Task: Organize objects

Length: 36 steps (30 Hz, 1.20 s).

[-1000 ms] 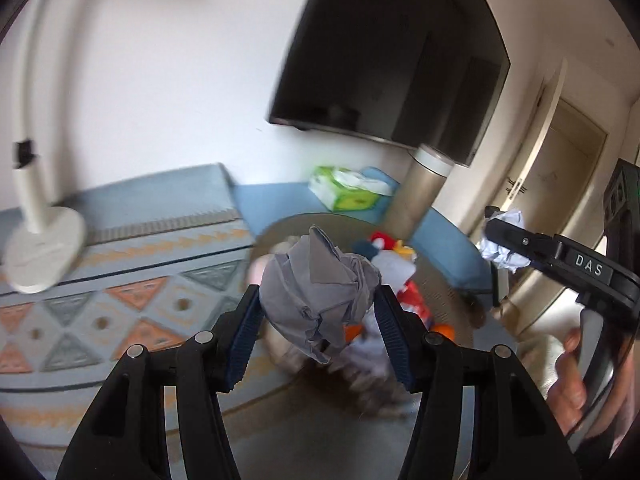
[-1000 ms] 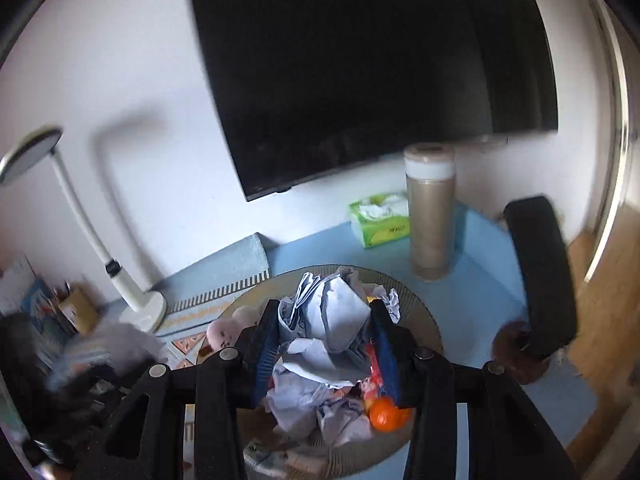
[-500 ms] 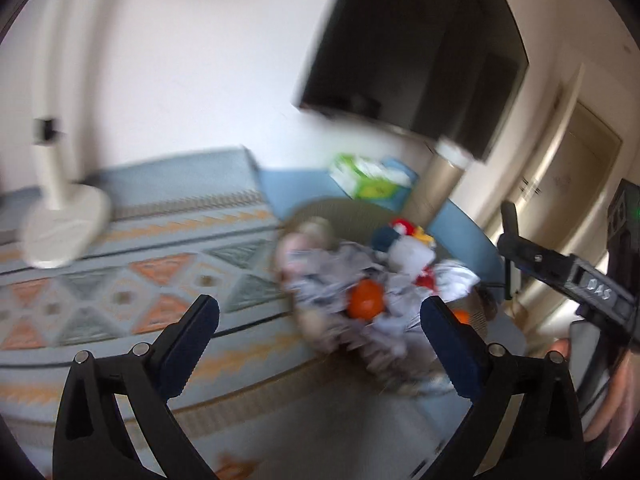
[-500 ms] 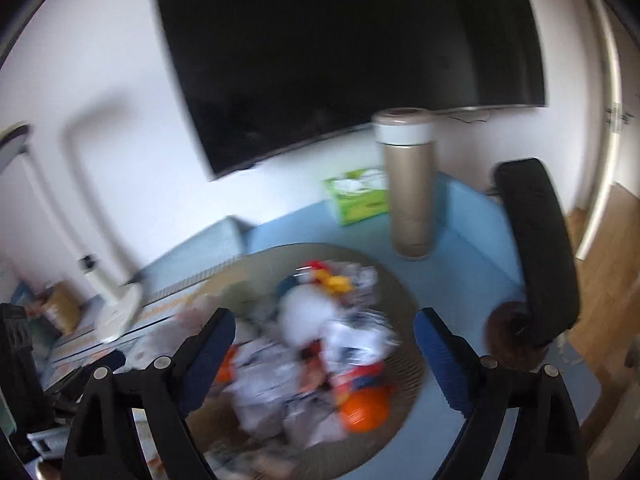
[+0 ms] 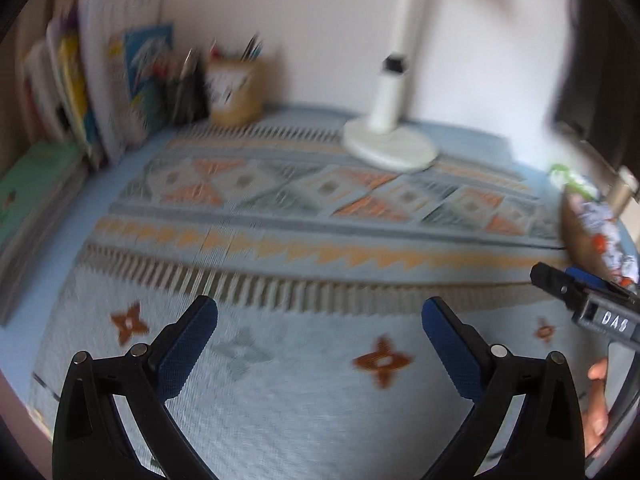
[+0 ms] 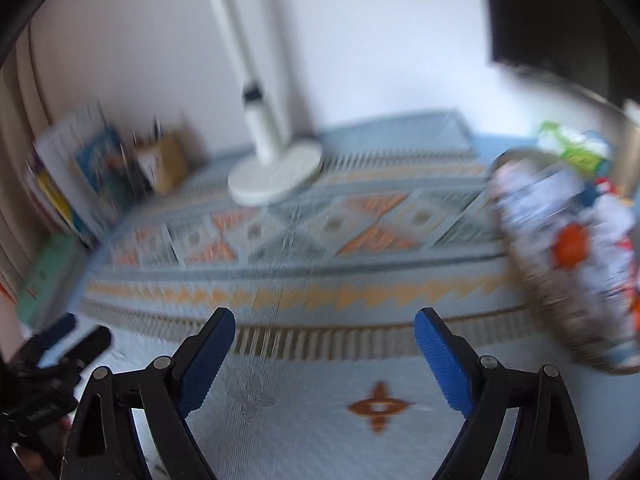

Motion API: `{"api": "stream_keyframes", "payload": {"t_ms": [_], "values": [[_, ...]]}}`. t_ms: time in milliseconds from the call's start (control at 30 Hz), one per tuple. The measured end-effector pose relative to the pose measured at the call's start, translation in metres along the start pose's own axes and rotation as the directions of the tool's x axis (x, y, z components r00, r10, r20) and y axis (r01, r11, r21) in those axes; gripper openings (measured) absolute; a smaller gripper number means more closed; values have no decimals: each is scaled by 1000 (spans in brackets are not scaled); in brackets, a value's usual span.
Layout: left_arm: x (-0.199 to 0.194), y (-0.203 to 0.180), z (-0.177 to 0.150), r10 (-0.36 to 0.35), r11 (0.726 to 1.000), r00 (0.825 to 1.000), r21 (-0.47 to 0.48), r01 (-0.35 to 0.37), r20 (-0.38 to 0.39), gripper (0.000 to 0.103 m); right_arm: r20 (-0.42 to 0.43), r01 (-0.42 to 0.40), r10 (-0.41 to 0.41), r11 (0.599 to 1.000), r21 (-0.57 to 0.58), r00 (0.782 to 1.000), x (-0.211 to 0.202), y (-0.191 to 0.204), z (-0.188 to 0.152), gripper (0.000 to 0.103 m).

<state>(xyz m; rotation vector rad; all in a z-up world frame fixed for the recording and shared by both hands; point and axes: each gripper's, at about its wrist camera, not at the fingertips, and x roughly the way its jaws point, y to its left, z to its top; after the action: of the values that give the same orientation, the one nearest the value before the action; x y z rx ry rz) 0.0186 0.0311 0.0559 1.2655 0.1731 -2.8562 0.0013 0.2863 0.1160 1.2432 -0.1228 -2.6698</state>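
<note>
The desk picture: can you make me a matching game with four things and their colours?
Things:
1. lamp base
2. pencil box
3. gripper pads
4. star on the mat

Colours:
a. blue
b. orange-brown
c. white
d. tan

Pairs: 1-c, 2-d, 3-a, 4-b

A patterned mat (image 5: 304, 208) covers the desk. A white lamp (image 5: 390, 136) stands far on it. Books (image 5: 100, 88) and a pen holder (image 5: 236, 88) stand far left.
</note>
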Motion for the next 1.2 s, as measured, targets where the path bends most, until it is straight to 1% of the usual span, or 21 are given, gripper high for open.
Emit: {"api": "stream_keyframes", "payload": {"t_ms": [67, 133, 200, 233, 333, 400, 533, 567, 633, 867, 933, 1033, 1200], "values": [[14, 8, -6, 9, 1000, 999, -12, -10, -33, 102, -48, 24, -26, 999, -28, 998, 27, 11, -8, 90], [24, 10, -8, 3, 1000, 999, -20, -4, -48, 102, -66, 36, -39, 998, -41, 997, 37, 15, -15, 90], [30, 8, -7, -10, 1000, 999, -16, 9, -53, 102, -67, 58, -61, 997, -58, 996, 42, 18, -20, 90], [31, 7, -6, -5, 1000, 999, -10, 5, -51, 102, -64, 64, -69, 996, -65, 996, 44, 19, -21, 90], [36, 2, -5, 35, 999, 998, 30, -34, -56, 102, -57, 87, -92, 993, -84, 994, 42, 20, -25, 90], [42, -1, -6, 44, 998, 996, 52, -40, -72, 102, -66, 97, -103, 991, -91, 992, 45, 21, -25, 90], [55, -2, -5, 67, 997, 990, 46, -62, -121, 102, -103, 125, -133, 989, -78, 986, 58, 18, -26, 90], [57, -3, -3, 84, 996, 990, 51, -79, -113, 102, -128, 125, -133, 990, -71, 983, 65, 17, -26, 96], [60, -3, -1, 92, 995, 989, 46, -87, -114, 103, -136, 127, -140, 987, -101, 981, 70, 23, -24, 103], [59, -5, -3, 113, 993, 988, 31, -110, -104, 103, -116, 153, -161, 985, -76, 980, 70, 26, -27, 103], [59, -6, -2, 114, 993, 988, 33, -111, -104, 103, -74, 160, -165, 985, -64, 984, 68, 26, -31, 103], [59, -3, -2, 102, 995, 989, 29, -99, -104, 103, -76, 160, -164, 985, -64, 984, 69, 27, -32, 103], [61, -3, -2, 101, 995, 989, 33, -98, -105, 103, -75, 161, -166, 985, -66, 983, 69, 27, -32, 103]]}}
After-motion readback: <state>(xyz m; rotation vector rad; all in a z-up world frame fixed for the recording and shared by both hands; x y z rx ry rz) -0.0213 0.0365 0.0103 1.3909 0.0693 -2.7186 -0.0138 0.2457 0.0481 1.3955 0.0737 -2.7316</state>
